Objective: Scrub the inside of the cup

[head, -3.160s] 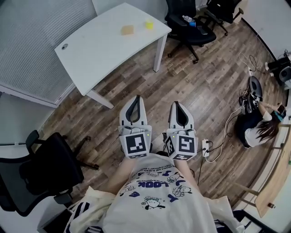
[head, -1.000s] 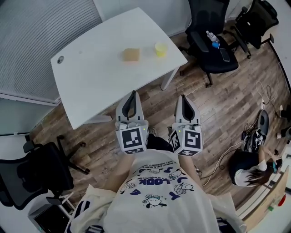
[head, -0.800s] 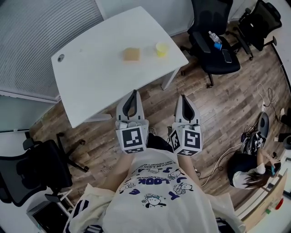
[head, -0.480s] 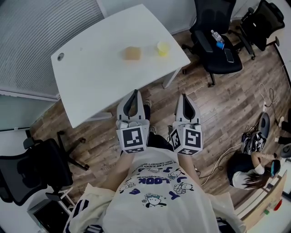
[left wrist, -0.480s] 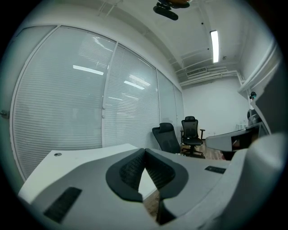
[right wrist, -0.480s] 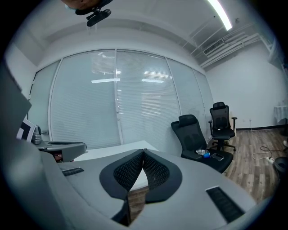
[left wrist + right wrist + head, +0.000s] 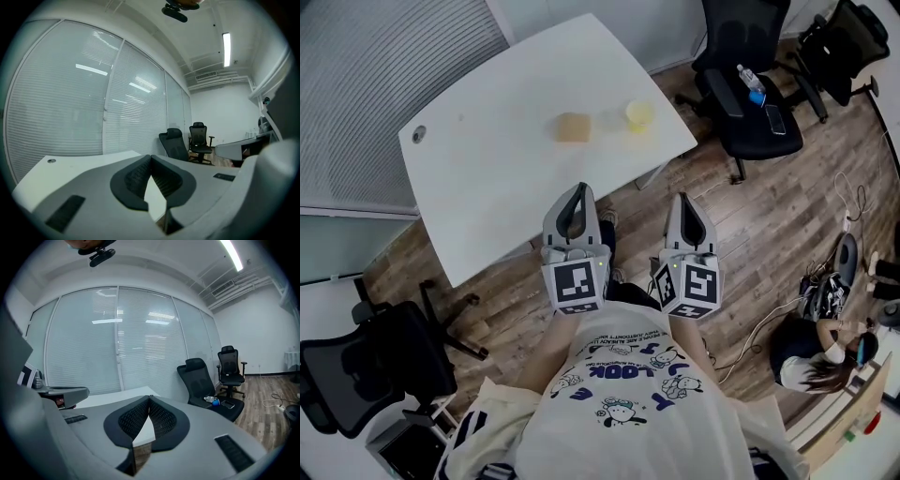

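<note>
The right tool [image 7: 149, 398] has its jaws closed tip to tip, with nothing between them. Just beyond the tips lies the white desk [image 7: 113, 396], with window blinds [image 7: 140, 348] behind it. To the tool's right stands a black office chair [image 7: 201, 380] with a bottle [image 7: 213, 401] on its seat.

I am looking into an office. A white desk [image 7: 487, 187] stands on a wood-pattern floor [image 7: 750, 234], with black swivel chairs [image 7: 745, 80] near it. A glass wall with closed blinds [image 7: 70, 108] runs along one side, and a long tube lamp [image 7: 227, 43] is fixed in the white ceiling.
</note>
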The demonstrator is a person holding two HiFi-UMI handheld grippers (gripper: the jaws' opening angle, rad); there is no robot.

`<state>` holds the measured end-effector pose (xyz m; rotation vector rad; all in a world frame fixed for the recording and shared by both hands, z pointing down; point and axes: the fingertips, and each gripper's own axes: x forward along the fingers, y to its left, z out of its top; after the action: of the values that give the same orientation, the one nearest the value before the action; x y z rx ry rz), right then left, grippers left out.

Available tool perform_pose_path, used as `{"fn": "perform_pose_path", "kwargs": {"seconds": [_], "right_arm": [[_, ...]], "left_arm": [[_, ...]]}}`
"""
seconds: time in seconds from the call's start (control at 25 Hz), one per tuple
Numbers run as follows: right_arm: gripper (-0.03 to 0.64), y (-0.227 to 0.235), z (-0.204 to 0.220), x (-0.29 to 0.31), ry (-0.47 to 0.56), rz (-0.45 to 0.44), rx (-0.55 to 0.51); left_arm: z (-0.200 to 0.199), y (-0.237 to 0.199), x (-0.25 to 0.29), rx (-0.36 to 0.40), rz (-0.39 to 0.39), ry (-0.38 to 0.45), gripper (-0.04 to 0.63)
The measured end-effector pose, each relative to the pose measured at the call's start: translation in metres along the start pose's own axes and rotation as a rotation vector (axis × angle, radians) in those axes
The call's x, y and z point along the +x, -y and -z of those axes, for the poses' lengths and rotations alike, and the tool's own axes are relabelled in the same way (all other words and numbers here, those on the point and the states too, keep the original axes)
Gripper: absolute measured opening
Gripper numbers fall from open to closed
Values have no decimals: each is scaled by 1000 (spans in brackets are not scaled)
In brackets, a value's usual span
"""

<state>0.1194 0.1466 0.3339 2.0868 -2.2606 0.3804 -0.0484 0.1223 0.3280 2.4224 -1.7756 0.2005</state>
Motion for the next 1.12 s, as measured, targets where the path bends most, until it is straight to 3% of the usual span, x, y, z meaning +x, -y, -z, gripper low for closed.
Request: {"fn": "perform_pose_path", "kwargs": {"seconds": [0.4,1.12], "right_arm": [[-6,5,-5,72,-34,8,2],[2,23,-7,162,-93,72,14]], "left_arm": [[-2,-40,63,-2,-57,-38,28],[17,-85,154,-6,-19,-148,28]]}}
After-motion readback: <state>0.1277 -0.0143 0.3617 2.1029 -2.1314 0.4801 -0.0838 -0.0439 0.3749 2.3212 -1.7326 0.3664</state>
